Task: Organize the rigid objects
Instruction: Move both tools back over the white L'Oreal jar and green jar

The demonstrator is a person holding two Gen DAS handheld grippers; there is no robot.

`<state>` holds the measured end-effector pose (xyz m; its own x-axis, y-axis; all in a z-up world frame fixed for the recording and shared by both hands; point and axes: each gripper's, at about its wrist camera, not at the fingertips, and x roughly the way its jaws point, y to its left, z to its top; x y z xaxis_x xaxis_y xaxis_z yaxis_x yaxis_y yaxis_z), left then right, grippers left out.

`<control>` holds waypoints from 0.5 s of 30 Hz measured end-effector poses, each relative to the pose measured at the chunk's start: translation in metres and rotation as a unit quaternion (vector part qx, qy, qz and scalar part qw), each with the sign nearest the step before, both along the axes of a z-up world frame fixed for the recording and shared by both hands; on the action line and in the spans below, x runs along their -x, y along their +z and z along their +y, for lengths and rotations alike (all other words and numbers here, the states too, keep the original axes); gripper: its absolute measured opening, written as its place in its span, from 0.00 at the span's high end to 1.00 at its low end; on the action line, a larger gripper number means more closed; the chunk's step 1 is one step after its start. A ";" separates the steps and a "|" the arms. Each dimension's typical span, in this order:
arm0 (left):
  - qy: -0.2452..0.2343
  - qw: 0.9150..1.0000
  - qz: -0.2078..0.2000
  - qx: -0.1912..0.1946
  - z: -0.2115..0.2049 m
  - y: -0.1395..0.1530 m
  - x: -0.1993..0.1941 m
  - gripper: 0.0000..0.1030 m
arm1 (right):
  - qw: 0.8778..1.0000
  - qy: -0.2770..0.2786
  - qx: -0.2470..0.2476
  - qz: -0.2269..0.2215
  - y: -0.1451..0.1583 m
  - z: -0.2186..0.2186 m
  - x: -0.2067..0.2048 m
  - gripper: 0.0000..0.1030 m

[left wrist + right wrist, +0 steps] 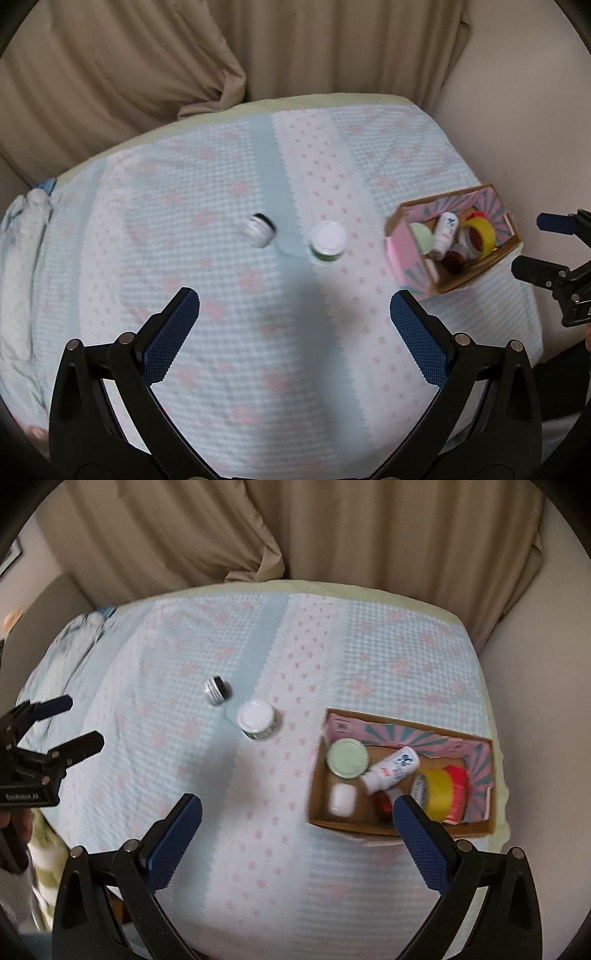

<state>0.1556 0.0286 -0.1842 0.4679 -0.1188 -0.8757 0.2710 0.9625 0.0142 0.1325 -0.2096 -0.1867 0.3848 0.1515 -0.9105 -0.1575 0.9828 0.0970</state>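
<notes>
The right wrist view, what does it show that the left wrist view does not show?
Only the right wrist view shows the small white container on the box floor and the left gripper, open. Only the left wrist view shows the right gripper, open. Both show the cardboard box, the green-lidded jar, the yellow tape roll, plus the white-lidded jar and silver-and-black jar on the cloth.

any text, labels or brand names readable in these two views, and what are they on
"GenRobot.AI", white print on the black body of the left gripper, seen in the right wrist view; the first letters are soft.
White bottle in the cardboard box: blue and red print, too blurred to read.
Tape roll in the box: dark lettering on its side, unreadable.
White-lidded jar on the cloth: label band too blurred.
</notes>
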 end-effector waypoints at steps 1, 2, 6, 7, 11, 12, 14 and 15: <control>-0.003 1.000 0.000 0.000 0.010 0.000 -0.003 0.00 | 1.000 -0.011 -0.005 -0.003 0.001 0.008 0.001 0.00; -0.006 1.000 0.001 0.002 0.019 -0.001 -0.006 0.00 | 1.000 -0.025 -0.011 -0.006 0.002 0.017 0.001 0.00; -0.025 1.000 0.003 0.012 0.051 -0.007 -0.022 0.00 | 0.998 -0.059 0.000 -0.017 -0.001 0.050 0.001 0.00; -0.035 0.999 0.004 0.013 0.059 -0.010 -0.029 0.00 | 0.998 -0.067 0.001 -0.019 -0.002 0.058 0.001 0.00; -0.063 0.998 0.011 0.007 0.073 -0.027 -0.050 0.00 | 0.994 -0.108 0.001 -0.032 -0.013 0.084 -0.004 0.00; -0.070 0.997 0.015 0.005 0.076 -0.032 -0.056 0.00 | 0.993 -0.117 0.000 -0.032 -0.017 0.088 -0.007 0.00; -0.083 0.996 0.021 0.003 0.078 -0.045 -0.071 0.00 | 0.990 -0.138 -0.007 -0.038 -0.025 0.098 -0.012 0.00; -0.088 0.996 0.025 0.003 0.078 -0.051 -0.078 0.00 | 0.988 -0.150 -0.008 -0.040 -0.030 0.102 -0.016 0.00</control>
